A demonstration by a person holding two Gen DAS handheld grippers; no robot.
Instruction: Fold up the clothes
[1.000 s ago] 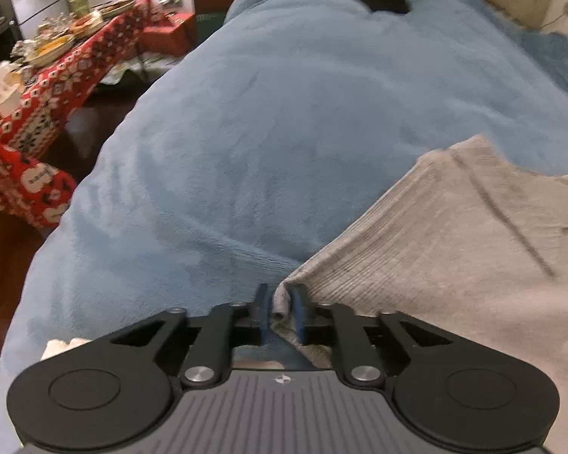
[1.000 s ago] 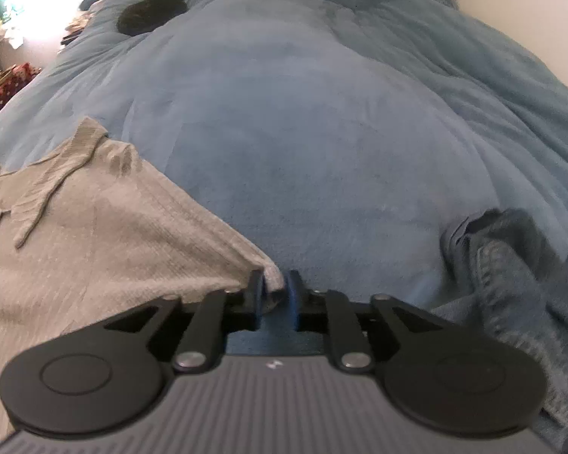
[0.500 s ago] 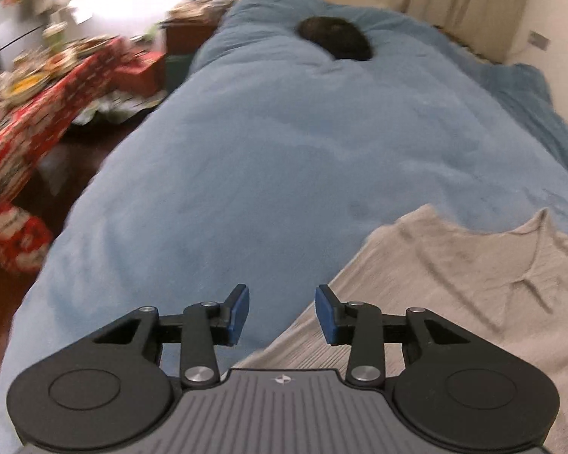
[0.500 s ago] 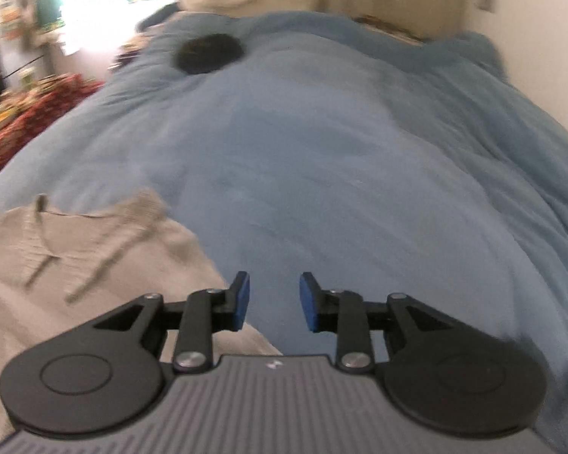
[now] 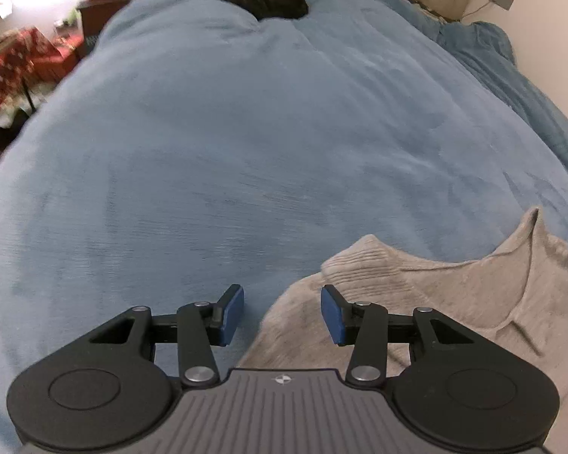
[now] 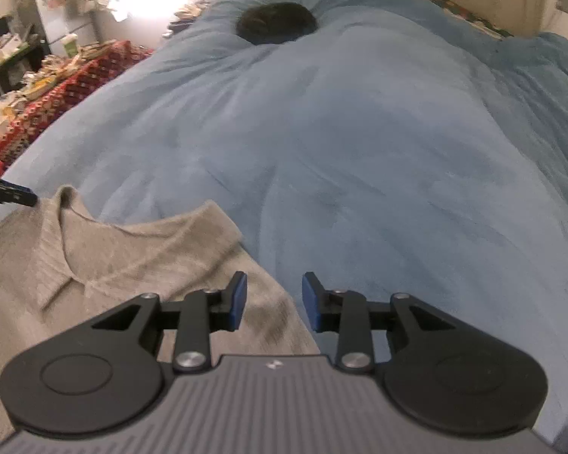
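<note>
Two grippers, the left gripper (image 5: 282,316) and right gripper (image 6: 274,300), gape wide, holding nothing, above the grey sweater (image 5: 454,302) on the blue blanket (image 5: 246,132).

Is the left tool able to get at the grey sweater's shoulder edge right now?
Probably yes. The left tool is open, empty, with the grey sweater lying flat on the blue blanket just ahead; nothing lies between.
</note>
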